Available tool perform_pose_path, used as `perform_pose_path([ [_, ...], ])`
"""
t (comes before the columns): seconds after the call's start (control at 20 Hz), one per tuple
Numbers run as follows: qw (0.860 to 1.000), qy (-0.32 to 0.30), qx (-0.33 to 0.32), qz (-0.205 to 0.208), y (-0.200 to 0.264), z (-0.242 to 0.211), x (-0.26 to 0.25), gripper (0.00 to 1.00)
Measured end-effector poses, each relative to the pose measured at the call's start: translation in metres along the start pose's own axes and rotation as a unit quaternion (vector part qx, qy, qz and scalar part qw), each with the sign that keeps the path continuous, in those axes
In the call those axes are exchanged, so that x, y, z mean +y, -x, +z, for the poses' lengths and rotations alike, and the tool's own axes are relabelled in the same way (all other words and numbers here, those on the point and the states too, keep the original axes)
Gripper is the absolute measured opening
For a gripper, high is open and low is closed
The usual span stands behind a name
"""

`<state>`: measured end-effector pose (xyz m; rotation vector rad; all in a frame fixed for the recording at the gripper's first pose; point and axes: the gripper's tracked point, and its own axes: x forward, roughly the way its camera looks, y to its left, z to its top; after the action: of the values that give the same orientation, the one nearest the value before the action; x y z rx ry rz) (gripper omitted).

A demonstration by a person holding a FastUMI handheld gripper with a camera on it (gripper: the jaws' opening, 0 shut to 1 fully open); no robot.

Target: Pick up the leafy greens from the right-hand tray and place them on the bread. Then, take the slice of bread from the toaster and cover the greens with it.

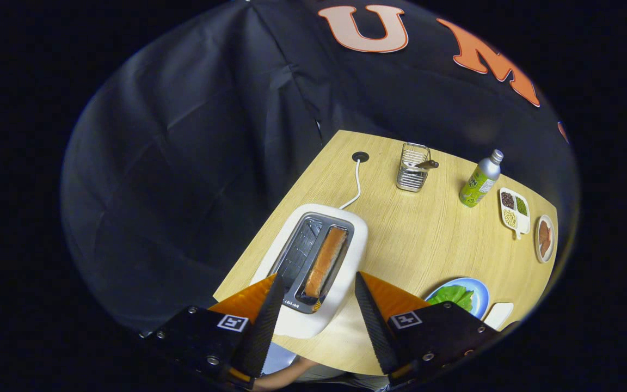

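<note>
1. Slice of bread point(325, 261) stands on edge in the right-hand slot of the toaster point(313, 261), crust up. The left slot beside it holds nothing.
2. Leafy greens point(453, 296) lie on a blue plate point(479, 294), near the toaster and just beyond my right finger. I cannot tell whether bread sits under them.
3. My gripper point(316, 313) hangs above the near end of the toaster, fingers wide apart with nothing between them but the toaster's end below. No contact with the slice.
4. A white cord point(355, 188) runs from the back of the toaster to a round hole point(360, 157) in the wooden table point(417, 239).
5. Farther back: a wire holder point(413, 167), then a bottle point(480, 179) with a silver cap.
6. Beside the bottle, a white divided dish point(515, 211) with three small fillings; next to it a small plate point(545, 238) of something reddish.
7. A white object point(498, 314) lies just beside the blue plate; too little of it visible to identify.
</note>
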<state>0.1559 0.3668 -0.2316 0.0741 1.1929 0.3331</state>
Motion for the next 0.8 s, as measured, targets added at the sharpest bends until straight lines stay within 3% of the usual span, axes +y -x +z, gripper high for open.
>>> perform_pose_path([
  [0.3, 0.999, -0.023, 0.021, -0.03, -0.03, 0.003, -0.006, 0.62],
  [0.4, 0.999, -0.022, 0.021, -0.036, -0.039, 0.004, -0.004, 0.54],
  [0.55, 0.998, -0.03, 0.035, -0.043, -0.048, -0.003, -0.002, 0.33],
  [0.8, 0.998, -0.038, 0.032, -0.031, -0.045, 0.0, 0.002, 0.18],
])
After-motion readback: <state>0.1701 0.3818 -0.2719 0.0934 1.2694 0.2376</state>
